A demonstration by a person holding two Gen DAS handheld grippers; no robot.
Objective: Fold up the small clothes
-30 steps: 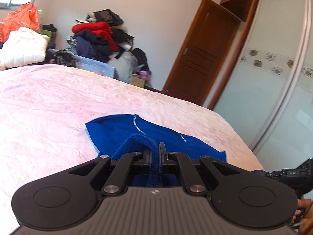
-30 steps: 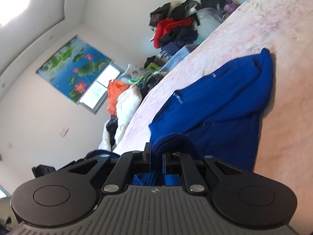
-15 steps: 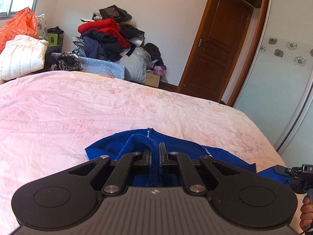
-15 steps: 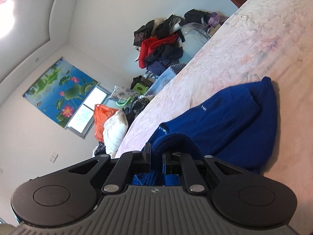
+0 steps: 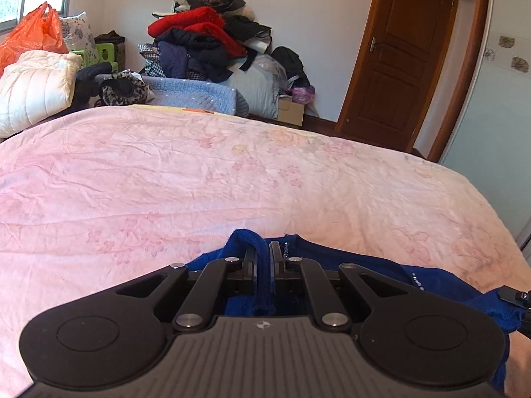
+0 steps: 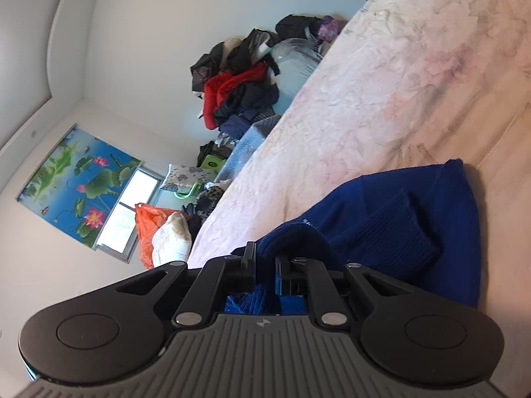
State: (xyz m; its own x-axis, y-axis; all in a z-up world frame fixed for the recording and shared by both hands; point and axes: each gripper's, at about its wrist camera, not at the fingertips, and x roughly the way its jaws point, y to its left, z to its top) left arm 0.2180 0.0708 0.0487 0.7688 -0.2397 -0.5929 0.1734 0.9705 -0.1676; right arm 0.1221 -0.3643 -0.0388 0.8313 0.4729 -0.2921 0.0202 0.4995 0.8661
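A small dark blue knit garment lies on the pink bed cover close under both grippers. My left gripper is shut on a ribbed blue edge that runs up between its jaws. In the right wrist view the same garment shows a doubled-over ribbed part, and my right gripper is shut on a bunched blue edge. The right gripper's black tip shows at the far right of the left wrist view, beside the cloth.
A heap of red, black and dark clothes stands past the far edge of the bed. A white quilted bundle and an orange bag lie at the far left. A brown door is at the far right.
Both grippers have drawn back toward the near edge of the bed with the blue cloth in them. Far less of the garment shows ahead of the left gripper now.
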